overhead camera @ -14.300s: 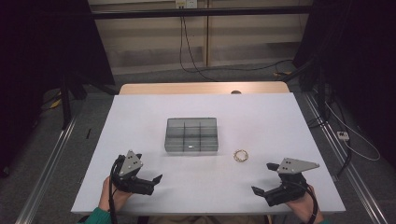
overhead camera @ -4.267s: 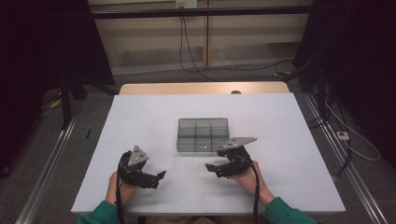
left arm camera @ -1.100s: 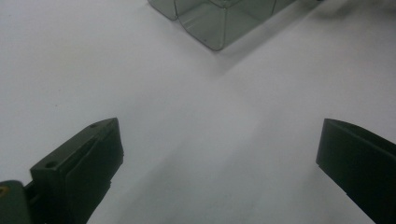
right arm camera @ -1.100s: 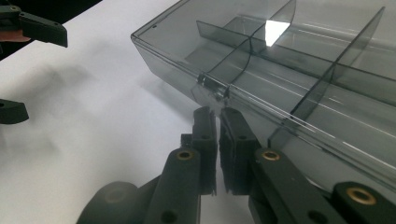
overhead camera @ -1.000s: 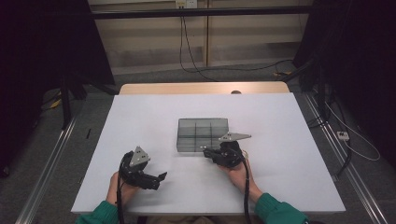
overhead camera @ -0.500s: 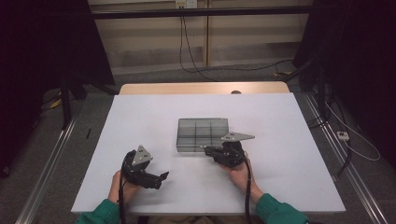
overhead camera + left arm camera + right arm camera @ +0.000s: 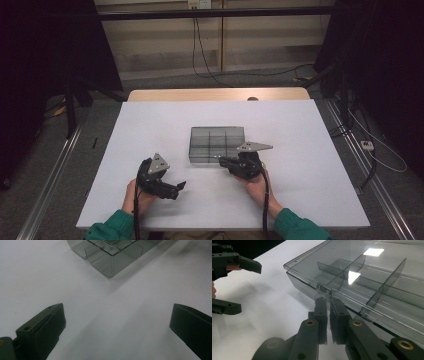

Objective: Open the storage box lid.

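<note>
High view: I'm seeing the smoky compartment box (image 7: 217, 144) sitting mid-table, lid still down, my right gripper (image 7: 223, 161) nosing its near edge. Left gripper view: left gripper (image 7: 117, 330) is idling wide apart short of the box. Right gripper view: jaws are nearly together at the lid latch (image 7: 323, 289); opening is left.

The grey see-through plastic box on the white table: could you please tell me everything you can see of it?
The grey see-through plastic box is a shallow rectangular organiser with thin inner dividers forming compartments, and a flat clear lid, shut. It lies flat near the middle of the white table. Whether anything lies inside I cannot tell. The right gripper, its fingers nearly together, meets the small latch tab on the near edge. The left gripper stands open, apart from it.
</note>
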Demonstrator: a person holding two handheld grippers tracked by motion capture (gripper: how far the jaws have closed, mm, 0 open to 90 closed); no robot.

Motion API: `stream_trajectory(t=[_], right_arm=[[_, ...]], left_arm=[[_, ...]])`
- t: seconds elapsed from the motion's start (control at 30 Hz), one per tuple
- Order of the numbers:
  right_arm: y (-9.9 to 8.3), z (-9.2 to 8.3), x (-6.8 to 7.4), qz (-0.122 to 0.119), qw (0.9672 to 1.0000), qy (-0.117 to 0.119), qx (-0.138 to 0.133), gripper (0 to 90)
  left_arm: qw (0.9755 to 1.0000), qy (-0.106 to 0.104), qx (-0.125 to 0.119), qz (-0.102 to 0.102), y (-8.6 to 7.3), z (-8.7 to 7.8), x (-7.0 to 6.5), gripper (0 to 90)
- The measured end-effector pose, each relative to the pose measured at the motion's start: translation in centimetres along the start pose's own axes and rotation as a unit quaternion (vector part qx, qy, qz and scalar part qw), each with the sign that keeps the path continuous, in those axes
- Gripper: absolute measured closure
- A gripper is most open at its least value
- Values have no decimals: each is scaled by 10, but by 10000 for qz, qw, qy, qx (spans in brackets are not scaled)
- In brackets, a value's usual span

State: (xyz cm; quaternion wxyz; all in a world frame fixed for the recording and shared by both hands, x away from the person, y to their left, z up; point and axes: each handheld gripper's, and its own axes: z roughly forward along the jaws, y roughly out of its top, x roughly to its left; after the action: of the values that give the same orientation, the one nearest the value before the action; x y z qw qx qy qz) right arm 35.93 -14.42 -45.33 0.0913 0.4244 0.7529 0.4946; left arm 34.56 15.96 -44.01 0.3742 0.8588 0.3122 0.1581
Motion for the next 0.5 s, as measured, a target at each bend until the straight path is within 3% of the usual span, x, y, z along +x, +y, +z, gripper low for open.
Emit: stream_trajectory(t=[0.5], right_arm=[[7, 0, 2, -93, 9999, 35, -103, 842]], left_arm=[[10000, 21, -7, -27, 7, 3, 4, 0]])
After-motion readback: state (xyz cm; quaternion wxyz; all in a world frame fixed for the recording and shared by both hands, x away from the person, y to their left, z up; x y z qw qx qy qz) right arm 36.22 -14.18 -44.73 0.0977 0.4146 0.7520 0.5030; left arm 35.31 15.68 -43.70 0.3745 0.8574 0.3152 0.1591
